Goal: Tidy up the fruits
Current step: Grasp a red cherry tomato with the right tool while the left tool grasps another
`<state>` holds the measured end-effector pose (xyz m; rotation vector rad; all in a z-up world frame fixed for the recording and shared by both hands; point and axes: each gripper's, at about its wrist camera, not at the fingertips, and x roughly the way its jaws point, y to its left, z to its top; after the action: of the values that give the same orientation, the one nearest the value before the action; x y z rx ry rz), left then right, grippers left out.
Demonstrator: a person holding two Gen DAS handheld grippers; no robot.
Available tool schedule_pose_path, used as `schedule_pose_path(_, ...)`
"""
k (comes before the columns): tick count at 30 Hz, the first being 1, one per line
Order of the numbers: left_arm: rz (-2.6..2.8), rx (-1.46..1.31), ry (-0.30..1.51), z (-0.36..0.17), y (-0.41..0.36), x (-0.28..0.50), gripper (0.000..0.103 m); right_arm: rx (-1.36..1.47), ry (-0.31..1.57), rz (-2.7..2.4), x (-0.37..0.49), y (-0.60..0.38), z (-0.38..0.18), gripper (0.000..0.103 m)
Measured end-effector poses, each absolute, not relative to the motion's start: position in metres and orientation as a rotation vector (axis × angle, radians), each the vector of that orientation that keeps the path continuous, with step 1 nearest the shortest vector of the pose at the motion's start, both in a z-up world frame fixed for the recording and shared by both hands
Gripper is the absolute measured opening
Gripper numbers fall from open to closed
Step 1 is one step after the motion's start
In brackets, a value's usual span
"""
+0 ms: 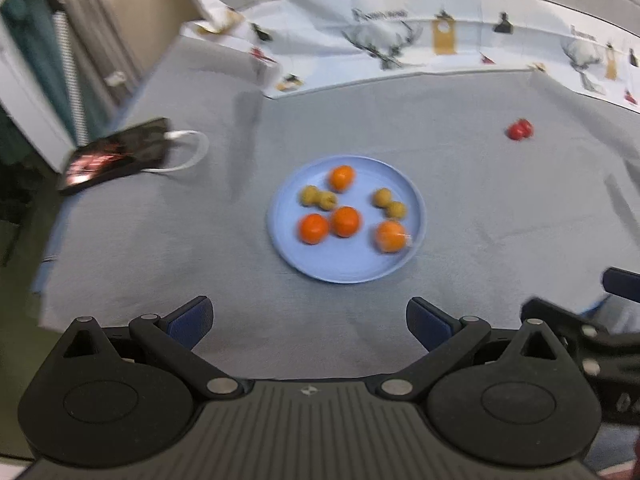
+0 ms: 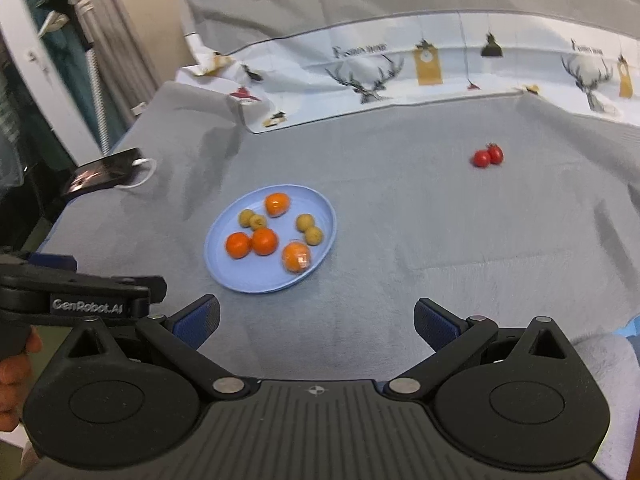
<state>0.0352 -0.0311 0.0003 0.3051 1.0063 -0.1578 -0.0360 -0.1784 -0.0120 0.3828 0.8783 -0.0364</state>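
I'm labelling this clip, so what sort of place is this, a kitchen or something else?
Probably a bedroom, not a kitchen: the blue plate of fruit sits on a grey blanket like a bed cover, with a deer-print sheet folded behind and a phone charging at the edge.

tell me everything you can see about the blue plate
The blue plate is round, pale blue, shallow with a low raised rim, and looks like matte plastic. It lies flat on the grey cloth, ahead of both open grippers, touched by neither. On it sit four oranges, one seemingly in clear wrap, and two pairs of small yellowish-brown fruits. Two red tomatoes lie apart from it on the cloth.
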Motion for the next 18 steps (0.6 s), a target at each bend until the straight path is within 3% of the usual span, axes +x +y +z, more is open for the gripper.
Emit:
schedule_pose_path(12, -0.282, 0.358, 1.049, -0.042, -0.133, 0.129, 0.103, 0.356, 0.752, -0.416, 0.013, -0.301, -0.074, 0.102)
schedule_pose_path(18, -0.302, 0.37, 1.068, -0.068, -0.198, 0.189, 0.103, 0.17, 0.736, -0.552, 0.082, -0.387, -0.145, 0.102)
